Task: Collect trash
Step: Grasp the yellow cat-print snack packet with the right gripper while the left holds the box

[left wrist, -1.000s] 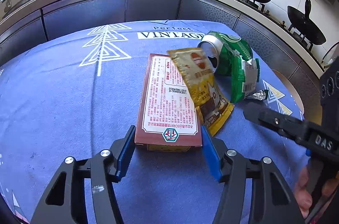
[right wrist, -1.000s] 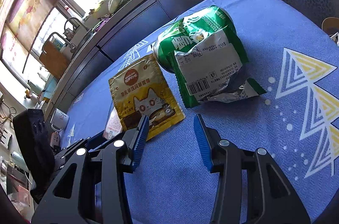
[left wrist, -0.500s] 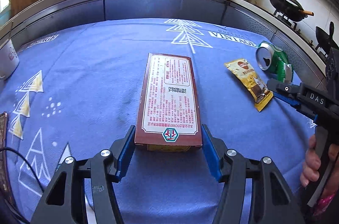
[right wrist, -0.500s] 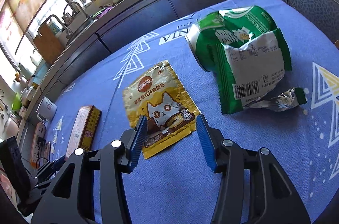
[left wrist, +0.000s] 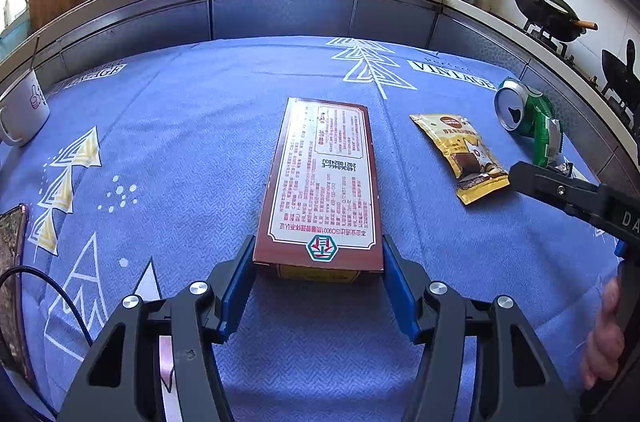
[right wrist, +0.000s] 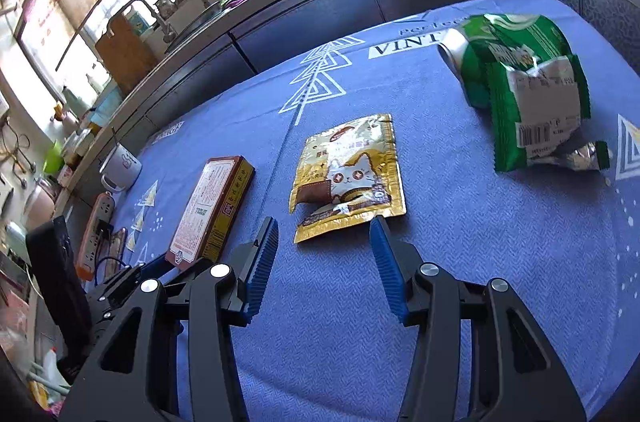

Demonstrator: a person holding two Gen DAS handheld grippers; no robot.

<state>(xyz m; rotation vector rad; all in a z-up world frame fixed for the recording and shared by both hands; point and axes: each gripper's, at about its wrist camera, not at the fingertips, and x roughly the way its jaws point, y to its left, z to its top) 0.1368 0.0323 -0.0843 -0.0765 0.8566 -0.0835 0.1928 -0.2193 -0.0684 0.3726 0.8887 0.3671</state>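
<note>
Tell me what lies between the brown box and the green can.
The yellow cat-print pouch lies flat on the cloth between the brown box and the green can; the left wrist view shows it best.

In the left wrist view, the near end of the brown box sat between the left claw pads, which hid its lower side edges; whether they pressed it could not be told. The box's printed text was too small to read. The green can was half hidden behind the green wrapper. The right claw covered the near corner of the yellow pouch, and its tips could not be told apart. A mug and a phone were cut off by the left edge. In the right wrist view, the wrapper hid most of the can.
</note>
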